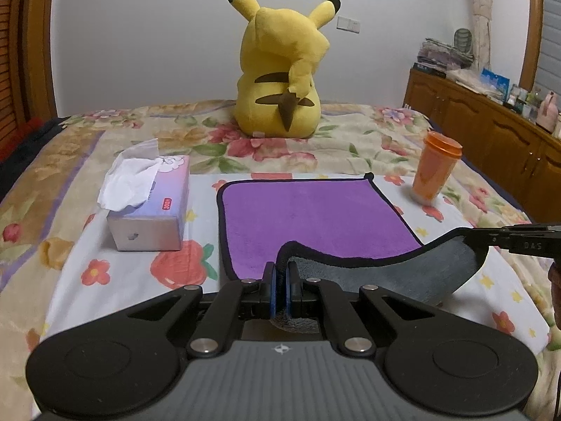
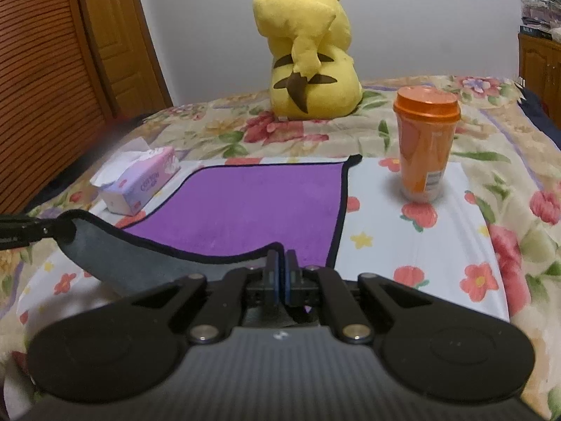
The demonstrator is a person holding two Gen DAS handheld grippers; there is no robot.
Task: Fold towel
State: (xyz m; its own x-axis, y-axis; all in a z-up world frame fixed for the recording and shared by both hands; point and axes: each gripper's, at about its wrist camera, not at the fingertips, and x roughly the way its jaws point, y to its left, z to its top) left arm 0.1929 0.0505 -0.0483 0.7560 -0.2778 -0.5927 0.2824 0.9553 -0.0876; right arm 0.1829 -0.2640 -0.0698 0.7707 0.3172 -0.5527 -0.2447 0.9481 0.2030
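**Purple towel lifted by its near corners**

Lies on the floral bed (image 1: 350, 140): a square towel (image 1: 308, 217), purple on top, grey underneath, bound all round in a thin black edge. Far part flat on the bedspread; near edge raised and curling back, showing the grey plush underside as a sagging band between the two near corners. Nap looks short and soft, with no creases on the flat purple part.

Pinched at the near left corner by the left hand-held gripper (image 1: 281, 273), blue pads pressed together on the cloth. Pinched at the near right corner by the right hand-held gripper (image 2: 281, 263), jaws likewise clamped tight on the hem.

Just left of the towel, a tissue box (image 1: 150, 207) with a sheet sticking out. To the right, an upright orange lidded cup (image 2: 424, 147). Farther back, a yellow plush toy (image 1: 280, 70) facing the wall.
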